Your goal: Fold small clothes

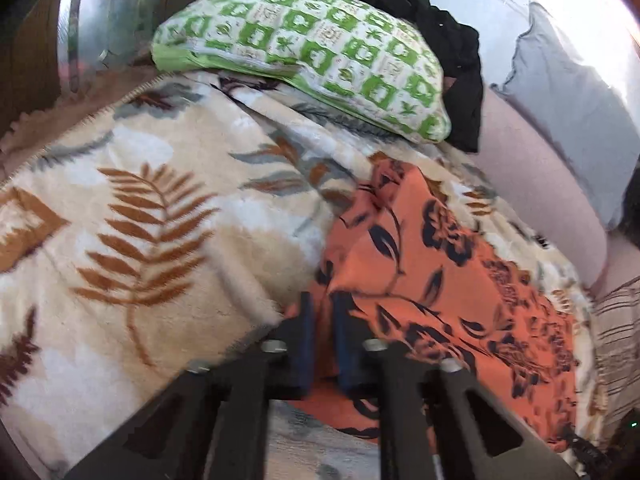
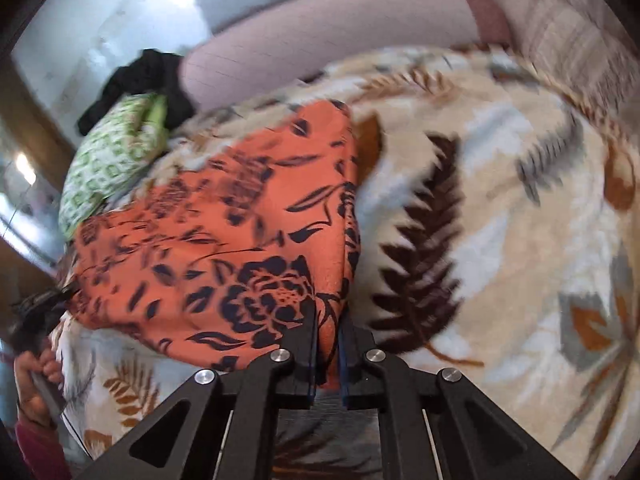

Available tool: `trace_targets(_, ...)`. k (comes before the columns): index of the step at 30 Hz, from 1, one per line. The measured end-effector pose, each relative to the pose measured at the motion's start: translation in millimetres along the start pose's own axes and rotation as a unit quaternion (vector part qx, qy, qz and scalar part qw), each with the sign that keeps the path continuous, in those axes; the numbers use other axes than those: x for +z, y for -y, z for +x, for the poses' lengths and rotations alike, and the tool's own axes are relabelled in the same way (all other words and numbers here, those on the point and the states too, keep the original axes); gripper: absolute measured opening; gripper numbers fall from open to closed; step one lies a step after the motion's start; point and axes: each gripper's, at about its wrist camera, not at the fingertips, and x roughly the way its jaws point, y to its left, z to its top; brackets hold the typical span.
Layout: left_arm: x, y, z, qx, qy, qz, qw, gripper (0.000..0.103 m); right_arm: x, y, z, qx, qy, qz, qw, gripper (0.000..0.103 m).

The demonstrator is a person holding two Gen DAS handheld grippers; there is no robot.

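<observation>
An orange cloth garment printed with dark navy flowers and leaves (image 1: 432, 264) lies spread on a cream plush blanket patterned with brown and grey fern leaves (image 1: 140, 208), which covers a bed. The left claw (image 1: 322, 312) has its two black fingers drawn narrow around a raised fold at one near corner of the garment, and the right claw (image 2: 329, 332) pinches the opposite near corner in the same way, orange fabric showing between its blue-lined pads. Gripping both corners of one edge at once lets the person carry that whole edge as a straight line, so the fold should land even rather than skewed.

In the right wrist view the garment's far part lies fairly flat, with a thicker doubled edge along its right side, which suggests a fold is in hand and not finished. Motion blur softens both views.

At the head of the bed a green-and-white patterned pillow (image 1: 312, 56) rests on the blanket, with a crumpled black garment (image 1: 448, 40) heaped behind and beside it, well apart from the work. A pale pink bedsheet (image 2: 320, 32) shows beyond the blanket. The person's left hand (image 2: 36, 384) appears at the lower left edge of the right wrist view.
</observation>
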Motion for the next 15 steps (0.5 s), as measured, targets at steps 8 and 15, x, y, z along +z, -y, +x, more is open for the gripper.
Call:
trace_targets(8, 0, 6, -21, 0.001, 0.023, 0.019, 0.9995, 0.005, 22, 12, -13, -0.007, 0.022, 0.046, 0.999, 0.011)
trace_targets(15, -32, 101, -18, -0.142, -0.011, 0.108, 0.9839, 0.021, 35, -38, -44, 0.054, 0.143, 0.008, 0.988, 0.011)
